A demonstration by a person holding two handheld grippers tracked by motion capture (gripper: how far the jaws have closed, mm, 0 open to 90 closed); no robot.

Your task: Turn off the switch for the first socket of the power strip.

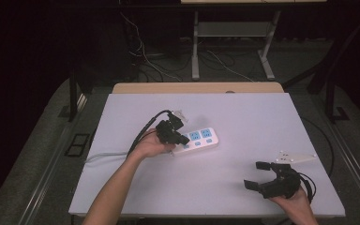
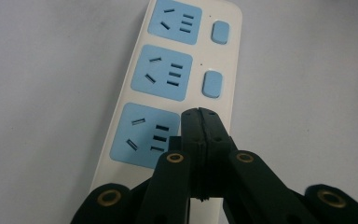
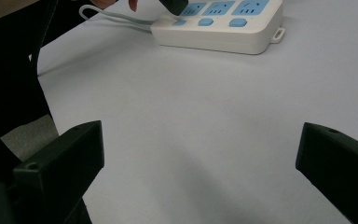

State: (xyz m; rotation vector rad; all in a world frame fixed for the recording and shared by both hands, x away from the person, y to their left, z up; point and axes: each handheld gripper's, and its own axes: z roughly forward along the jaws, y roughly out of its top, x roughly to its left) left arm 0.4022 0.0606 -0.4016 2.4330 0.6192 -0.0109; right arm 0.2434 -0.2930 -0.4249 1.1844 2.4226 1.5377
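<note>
I have the left gripper (image 2: pixel 200 114) pressed together with nothing between its jaws, tip poised over the nearest blue rocker switch of the white plastic power strip with three blue sockets (image 1: pixel 201 138), which lies mid-table on the pale grey tabletop (image 1: pixel 243 117). To press cleanly I should come straight down on the switch, not the socket beside it. My right gripper (image 1: pixel 258 174) rests spread wide, well apart.

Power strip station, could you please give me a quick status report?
Left tongs shut, tips over the white plastic power strip with blue sockets, by its nearest switch. Right tongs open, idle, apart. Nothing in the way.
</note>
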